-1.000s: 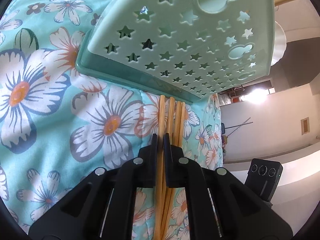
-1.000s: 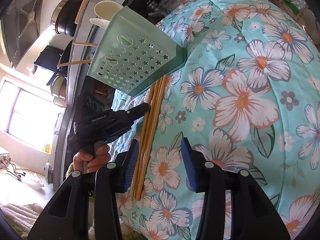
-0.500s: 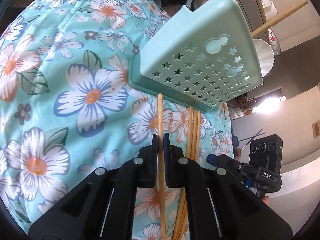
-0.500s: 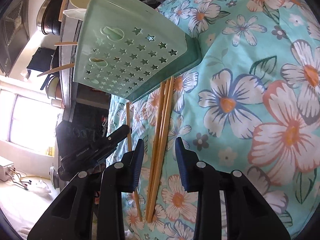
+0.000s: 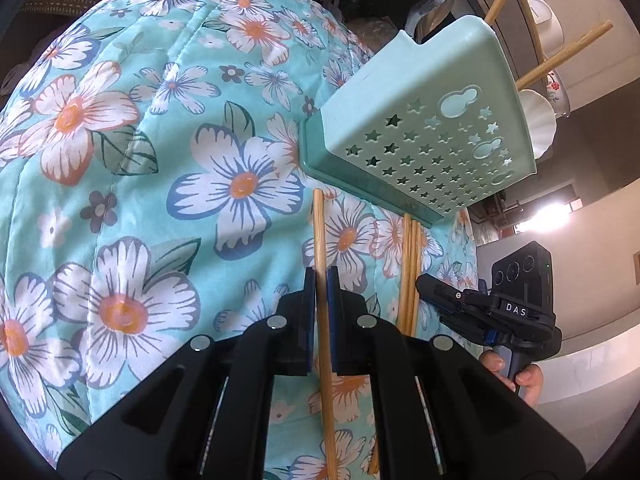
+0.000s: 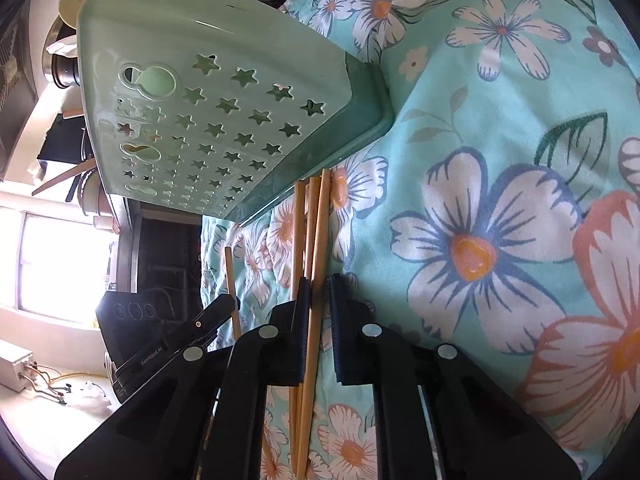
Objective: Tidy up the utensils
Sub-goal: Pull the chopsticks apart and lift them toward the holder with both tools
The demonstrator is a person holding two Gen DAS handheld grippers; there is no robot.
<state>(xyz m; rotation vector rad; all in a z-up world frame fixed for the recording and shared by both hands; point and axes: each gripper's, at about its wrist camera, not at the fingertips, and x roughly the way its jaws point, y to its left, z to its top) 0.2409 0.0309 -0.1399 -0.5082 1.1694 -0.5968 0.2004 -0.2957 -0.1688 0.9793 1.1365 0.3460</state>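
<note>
Two wrist views look down on a quilted cloth (image 5: 120,168) printed in turquoise with white and orange flowers.

In the left wrist view, the left gripper (image 5: 321,280) has its tongs clamped on a single bamboo chopstick (image 5: 320,236). The chopstick's long axis runs along the gripper's fingers, its far tip pointing at the base of a mint-green plastic utensil holder (image 5: 432,92) pierced with star-shaped holes. To the right, a bundle of chopsticks (image 5: 410,264) lies on the cloth, roughly parallel to the held one, its far ends touching the holder's base. Further right is the right gripper (image 5: 426,282), with "DAS" in white on its black body, held by a hand (image 5: 520,376).

In the right wrist view, the left gripper (image 6: 228,304) appears at left, with small writing that seems to read "GenRobot.AI". At centre, the right gripper (image 6: 318,284) has just been closing, and its tongs are now together on one chopstick of the bundle (image 6: 316,240). The bundle points at the holder (image 6: 224,64).
</note>
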